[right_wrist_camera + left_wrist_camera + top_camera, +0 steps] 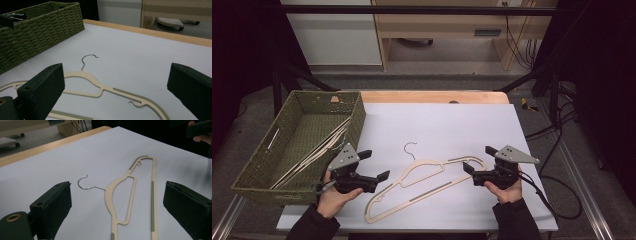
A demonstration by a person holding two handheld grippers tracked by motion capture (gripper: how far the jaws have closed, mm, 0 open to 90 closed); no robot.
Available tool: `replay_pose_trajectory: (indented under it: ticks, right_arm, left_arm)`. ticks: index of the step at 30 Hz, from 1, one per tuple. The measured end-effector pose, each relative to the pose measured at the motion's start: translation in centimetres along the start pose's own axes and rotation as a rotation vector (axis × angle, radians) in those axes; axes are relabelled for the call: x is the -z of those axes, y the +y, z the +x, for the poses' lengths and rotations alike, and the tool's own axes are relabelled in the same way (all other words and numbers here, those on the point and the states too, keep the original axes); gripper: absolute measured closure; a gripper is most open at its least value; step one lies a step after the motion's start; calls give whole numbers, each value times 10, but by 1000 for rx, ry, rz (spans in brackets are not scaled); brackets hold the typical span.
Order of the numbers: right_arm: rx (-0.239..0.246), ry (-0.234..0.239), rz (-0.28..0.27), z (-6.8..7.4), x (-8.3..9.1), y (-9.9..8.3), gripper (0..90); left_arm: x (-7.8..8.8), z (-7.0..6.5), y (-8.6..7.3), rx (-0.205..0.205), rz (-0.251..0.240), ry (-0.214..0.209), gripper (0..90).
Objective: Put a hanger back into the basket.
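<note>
At the left of the high view a green woven basket [259, 165] is seen on the table's edge, with several pale hangers [319, 147] lying inside it; in the right gripper view the basket [37, 32] appears as a wall of weave, its contents mostly hidden behind the rim. Just right of the basket, the left gripper [377, 165] is held in a hand [334, 197] with its jaws spread wide and nothing between them; it points toward the cream hanger [427, 182], which lies flat on the white sheet [437, 120] between the two grippers, touched by neither. The wire hook [410, 148] is turned toward the far edge. Grey ribbed grip strips and a small notch on the hanger [125, 195] are made out in the left gripper view, details too small to tell from above; its lower end is cut off by the frame there. In the right gripper view the hanger [100, 87] is partly hidden behind the near jaw. At the right, the right gripper [479, 162] is likewise held spread and empty, close to the hanger's right end. A strip of wood tabletop [432, 96] shows beyond the sheet, and behind it a grey floor, wooden furniture and trailing cables [519, 45] are seen; the sides of the room are dark.
</note>
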State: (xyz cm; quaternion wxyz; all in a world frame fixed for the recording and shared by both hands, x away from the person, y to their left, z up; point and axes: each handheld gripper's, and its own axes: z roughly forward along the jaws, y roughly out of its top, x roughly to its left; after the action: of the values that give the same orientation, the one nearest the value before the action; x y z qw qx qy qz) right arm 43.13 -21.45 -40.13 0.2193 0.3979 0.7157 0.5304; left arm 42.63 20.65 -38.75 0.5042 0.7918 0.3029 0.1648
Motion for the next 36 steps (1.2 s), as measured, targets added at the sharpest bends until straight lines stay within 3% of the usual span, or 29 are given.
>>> replay_pose_trajectory:
  ticks: [10,15,27,36]
  right_arm:
    - [15,7,39,17,-28,7,56]
    - [21,13,62,29,-50,12,98]
    - [-20,20,123,46,-104,20,173]
    - [16,16,221,62,-147,24,253]
  left_arm:
    - [-13,-3,-23,25,57,-26,87]
    - [-16,-4,-33,39,71,-36,87]
    - [-19,-4,-42,32,86,-48,78]
    - [-22,-2,-46,29,100,-50,71]
